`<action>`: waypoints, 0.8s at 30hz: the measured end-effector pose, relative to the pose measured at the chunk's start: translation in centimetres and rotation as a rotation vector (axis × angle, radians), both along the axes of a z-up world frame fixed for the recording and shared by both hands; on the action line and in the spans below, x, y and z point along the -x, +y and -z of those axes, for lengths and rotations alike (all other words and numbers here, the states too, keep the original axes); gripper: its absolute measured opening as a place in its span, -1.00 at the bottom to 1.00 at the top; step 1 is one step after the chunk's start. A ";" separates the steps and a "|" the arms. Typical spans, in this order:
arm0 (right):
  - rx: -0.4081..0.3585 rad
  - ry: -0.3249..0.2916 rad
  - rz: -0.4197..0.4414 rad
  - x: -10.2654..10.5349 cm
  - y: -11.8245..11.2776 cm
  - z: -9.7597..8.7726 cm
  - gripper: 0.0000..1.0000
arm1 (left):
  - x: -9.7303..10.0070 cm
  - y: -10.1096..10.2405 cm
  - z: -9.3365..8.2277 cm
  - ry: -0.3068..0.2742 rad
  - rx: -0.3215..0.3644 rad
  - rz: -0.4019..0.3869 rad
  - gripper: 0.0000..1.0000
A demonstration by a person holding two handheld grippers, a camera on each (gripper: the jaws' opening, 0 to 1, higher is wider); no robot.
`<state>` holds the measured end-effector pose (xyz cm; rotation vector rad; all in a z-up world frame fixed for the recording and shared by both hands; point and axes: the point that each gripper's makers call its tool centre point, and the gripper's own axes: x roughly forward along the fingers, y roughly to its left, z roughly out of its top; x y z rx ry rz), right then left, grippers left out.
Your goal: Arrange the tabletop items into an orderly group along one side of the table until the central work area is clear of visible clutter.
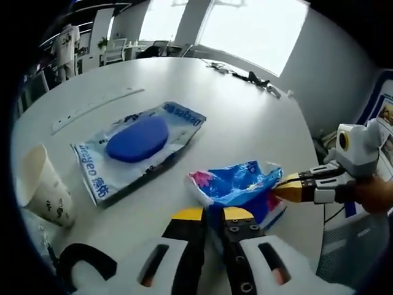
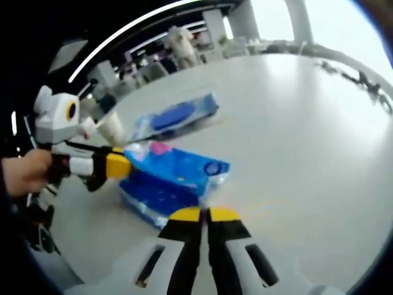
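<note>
At table centre: crumpled blue plastic tissue pack w/ pink print (image 1: 238, 184) lies on the pale grey round table (image 1: 245, 110), both tools converging on it from opposite ends.
Pack axis: long side runs roughly between the two tools; in the right gripper view the same pack (image 2: 175, 178) stretches from the other tool towards this view's own jaw tips.
Left gripper (image 1: 212, 215): yellow-tipped black jaws look pressed together, tips at the pack's near loose wrapper edge; can't tell if film is pinched between them, tips hide the contact.
Right gripper (image 2: 205, 214): jaws likewise brought together, tips just beside the pack's torn corner; grip on film not readable either.
Cross-check: in the left gripper view the right tool's tips (image 1: 293, 186) touch the pack's far end; in the right gripper view the left tool's yellow tip meets the wrapper's other end.
Nearer tool: judged about equal, each at its own end.
Other clutter: flat white-and-blue wipes packet w/ blue oval lid (image 1: 138, 144) beyond pack, apart from it; printed paper cup (image 1: 43, 184) near table edge.
Next move, my guess: turns on which end really has hold; a lift or slide along the pack's long axis needs both ends moving together, else the slack film just stretches.
</note>
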<state>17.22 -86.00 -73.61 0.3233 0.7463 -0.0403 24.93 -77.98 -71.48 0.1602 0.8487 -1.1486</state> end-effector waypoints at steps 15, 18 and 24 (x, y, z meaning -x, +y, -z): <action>0.030 -0.022 -0.008 0.0 -2.0 -1.3 -1.00 | 0.4 -1.5 -1.5 -0.019 0.019 -0.005 -0.91; 0.047 -0.032 -0.005 -0.3 -3.0 -1.8 -1.00 | 0.4 -2.2 -1.7 -0.025 0.016 -0.003 -0.91; 0.084 -0.050 -0.022 -1.1 -5.4 -2.8 -1.00 | 0.0 -4.2 -2.2 -0.048 -0.004 0.003 -0.91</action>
